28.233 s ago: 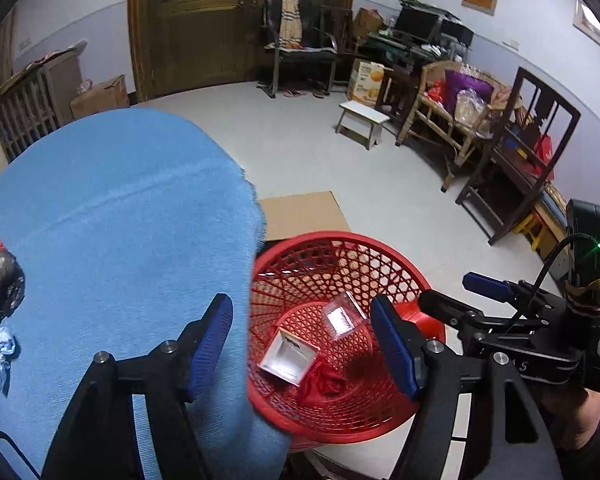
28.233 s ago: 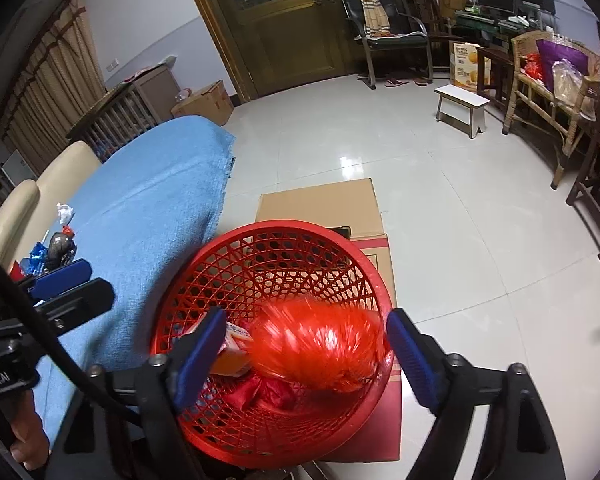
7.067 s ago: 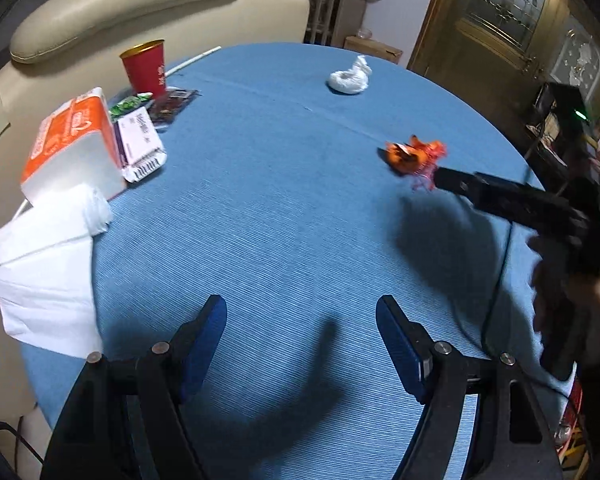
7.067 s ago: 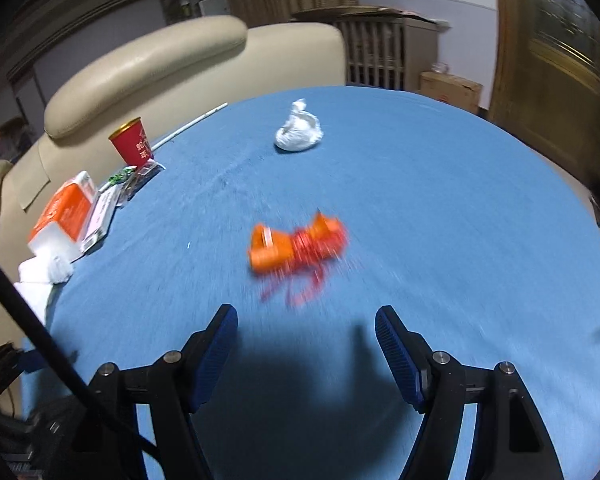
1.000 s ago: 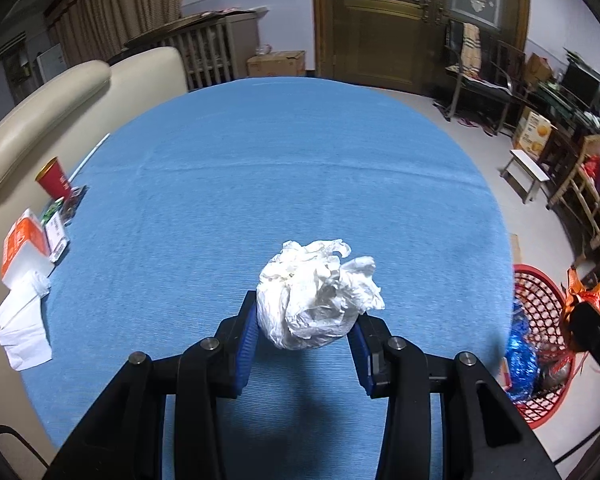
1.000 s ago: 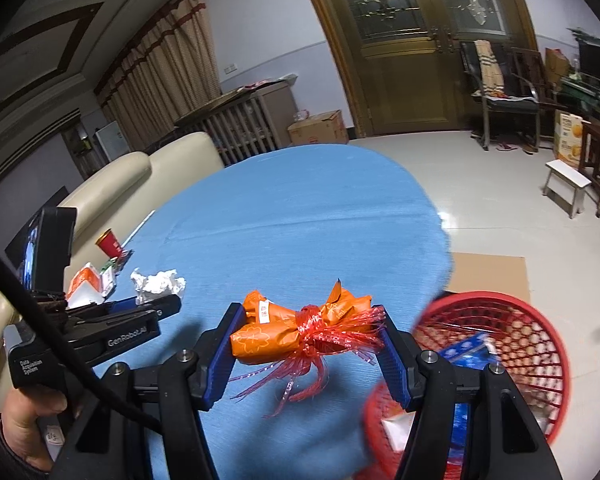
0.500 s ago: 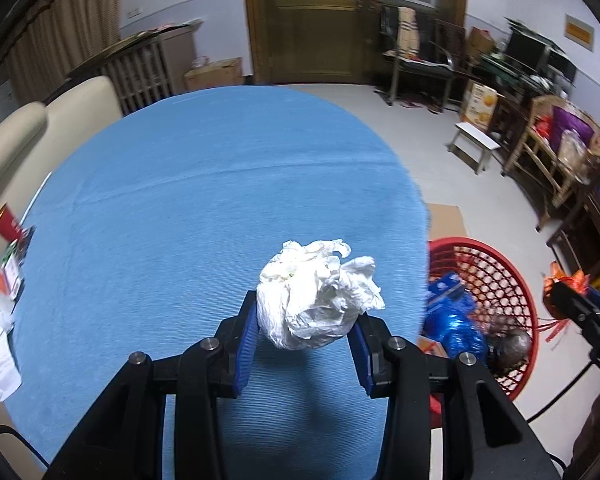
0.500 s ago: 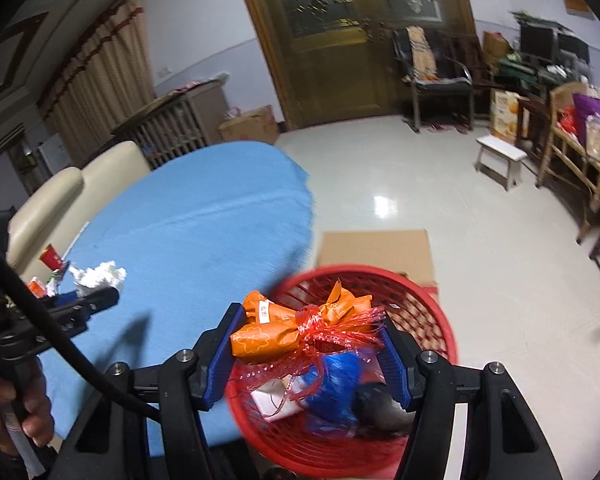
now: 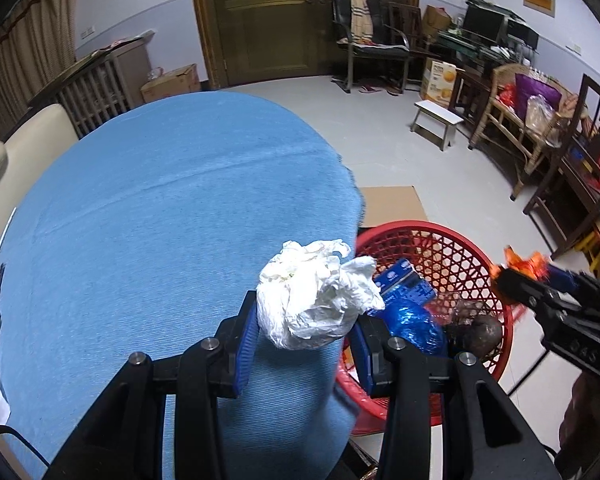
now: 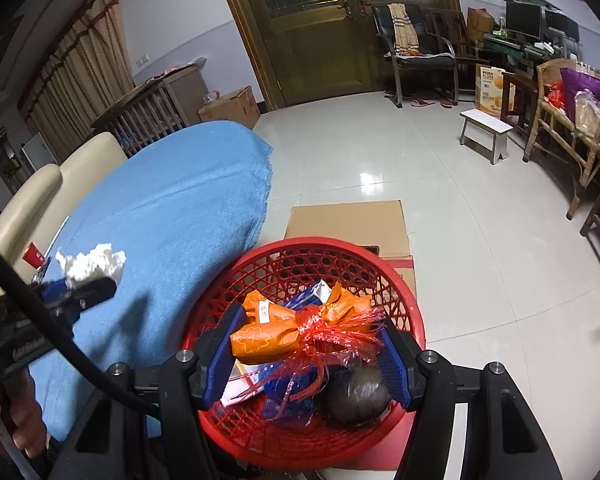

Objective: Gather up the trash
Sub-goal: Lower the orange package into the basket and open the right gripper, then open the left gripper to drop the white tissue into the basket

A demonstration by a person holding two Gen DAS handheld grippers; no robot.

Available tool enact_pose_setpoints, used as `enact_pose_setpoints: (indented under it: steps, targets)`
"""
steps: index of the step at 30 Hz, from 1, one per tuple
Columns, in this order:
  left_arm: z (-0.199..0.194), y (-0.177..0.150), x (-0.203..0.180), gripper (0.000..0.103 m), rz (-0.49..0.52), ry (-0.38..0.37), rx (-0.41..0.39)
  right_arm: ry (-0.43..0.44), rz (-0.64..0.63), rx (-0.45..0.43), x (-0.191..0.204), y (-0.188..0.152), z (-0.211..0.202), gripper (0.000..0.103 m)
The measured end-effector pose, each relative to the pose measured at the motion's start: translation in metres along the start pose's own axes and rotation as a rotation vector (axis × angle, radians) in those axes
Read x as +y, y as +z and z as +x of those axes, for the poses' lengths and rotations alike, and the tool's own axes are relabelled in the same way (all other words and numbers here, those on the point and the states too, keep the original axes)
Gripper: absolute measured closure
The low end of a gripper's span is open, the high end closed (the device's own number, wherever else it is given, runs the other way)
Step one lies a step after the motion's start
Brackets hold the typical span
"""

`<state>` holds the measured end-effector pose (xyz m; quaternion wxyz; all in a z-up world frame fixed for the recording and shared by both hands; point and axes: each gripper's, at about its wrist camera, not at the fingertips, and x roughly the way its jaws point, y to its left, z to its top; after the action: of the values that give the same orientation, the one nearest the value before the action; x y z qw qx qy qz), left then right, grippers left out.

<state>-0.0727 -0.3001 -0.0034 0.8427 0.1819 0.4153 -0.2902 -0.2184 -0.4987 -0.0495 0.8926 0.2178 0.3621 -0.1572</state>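
Note:
My left gripper (image 9: pixel 304 344) is shut on a crumpled white tissue wad (image 9: pixel 316 300), held above the right edge of the blue-clothed table (image 9: pixel 160 220), beside the red mesh basket (image 9: pixel 496 280). My right gripper (image 10: pixel 308 344) is shut on an orange wrapper tied with red ribbon (image 10: pixel 300 324), held over the red basket (image 10: pixel 404 300). The basket holds blue packets (image 9: pixel 404 292) and a dark round lump (image 10: pixel 356 396). The left gripper with the tissue (image 10: pixel 92 264) also shows in the right wrist view; the right gripper (image 9: pixel 540 280) also shows in the left wrist view.
The basket stands on flat cardboard (image 10: pixel 348 220) on the tiled floor. A cream sofa (image 9: pixel 24 140) lies behind the table. A red cup (image 10: pixel 34 257) sits at the table's far edge. A white stool (image 9: pixel 436 118), chairs and wicker furniture stand to the right.
Both grippers have swung from above the table toward the basket. The right gripper with the orange wrapper is now over the basket; the left with the tissue is at the table's edge.

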Motion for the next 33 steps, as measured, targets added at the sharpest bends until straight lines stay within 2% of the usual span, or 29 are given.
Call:
enact_pose_setpoints:
  steps: [5, 7, 10, 13, 25, 33]
  targets:
    - [0.005, 0.001, -0.007, 0.060, 0.014, -0.010, 0.012, -0.006, 0.017, 0.043, -0.003, 0.009, 0.021, 0.035]
    - [0.007, 0.002, -0.009, 0.060, 0.019, -0.010, 0.017, -0.027, 0.027, 0.083, -0.007, 0.009, 0.032, 0.029]
    - [0.009, 0.002, -0.009, 0.060, 0.020, -0.014, 0.027, -0.049, 0.061, 0.095, -0.016, 0.009, 0.035, 0.026]
    - [0.014, 0.003, -0.016, 0.060, 0.032, -0.020, 0.038, -0.051, 0.100, 0.078, -0.028, 0.009, 0.028, 0.021]
    - [0.028, 0.010, -0.065, 0.060, 0.115, -0.094, 0.080, -0.067, 0.162, -0.044, -0.058, 0.025, -0.027, 0.021]
    - [0.039, 0.008, -0.081, 0.060, 0.138, -0.087, 0.109, -0.070, 0.170, -0.091, -0.069, 0.031, -0.050, 0.021]
